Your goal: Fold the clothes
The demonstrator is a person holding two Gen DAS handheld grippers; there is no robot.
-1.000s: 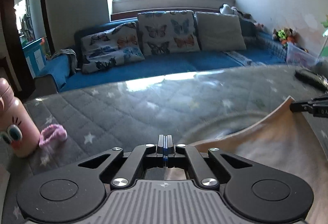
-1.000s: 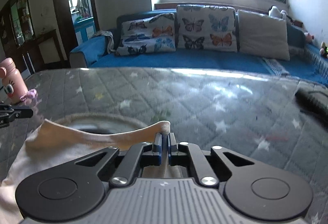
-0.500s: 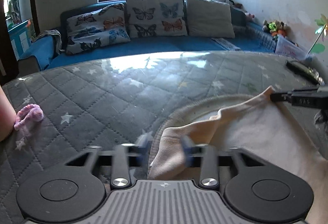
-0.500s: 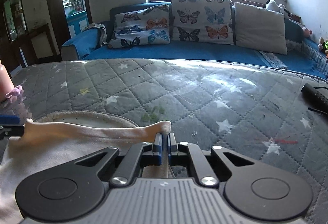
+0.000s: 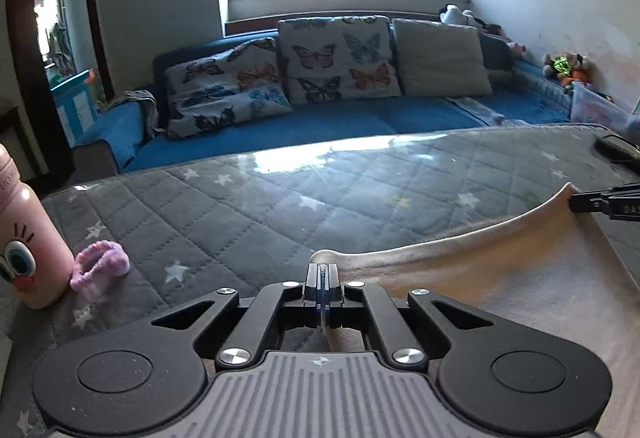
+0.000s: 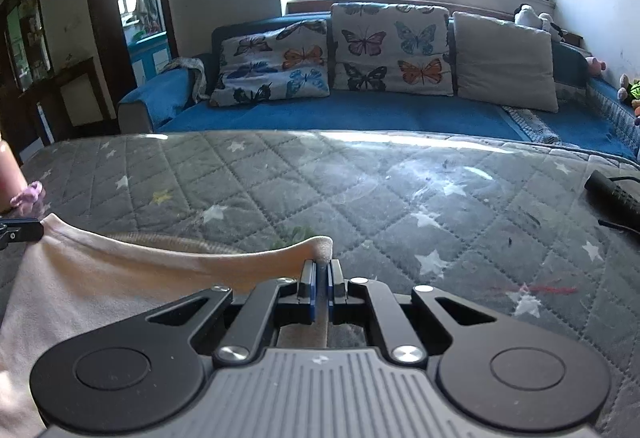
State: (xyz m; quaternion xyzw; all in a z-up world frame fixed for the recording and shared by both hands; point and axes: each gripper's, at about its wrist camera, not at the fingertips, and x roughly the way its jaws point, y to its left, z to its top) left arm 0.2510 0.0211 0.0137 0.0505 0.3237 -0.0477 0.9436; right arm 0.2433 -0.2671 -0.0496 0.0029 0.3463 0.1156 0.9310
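Start at the lower middle of the left view: your left gripper (image 5: 322, 274) is pinched tight on one corner of the cream cloth (image 5: 500, 278). From there the top edge of the cloth runs to the right, sags a little, and climbs to the right edge of the frame, where your right gripper (image 5: 576, 201) holds the other corner. In the right view it is the same: your right gripper (image 6: 320, 272) is clamped on the cloth (image 6: 120, 278) at the lower middle, and the left gripper (image 6: 28, 230) holds it at the left edge. So the long edge lies side to side between your two tools, above the gray star mat (image 5: 280, 205), and both are just as near. Half a second ago your left gripper was open with the cloth loose between its fingers; now it is closed on the corner. The pink bottle (image 5: 24, 238) and the purple hair tie (image 5: 102, 262) sit at the left.
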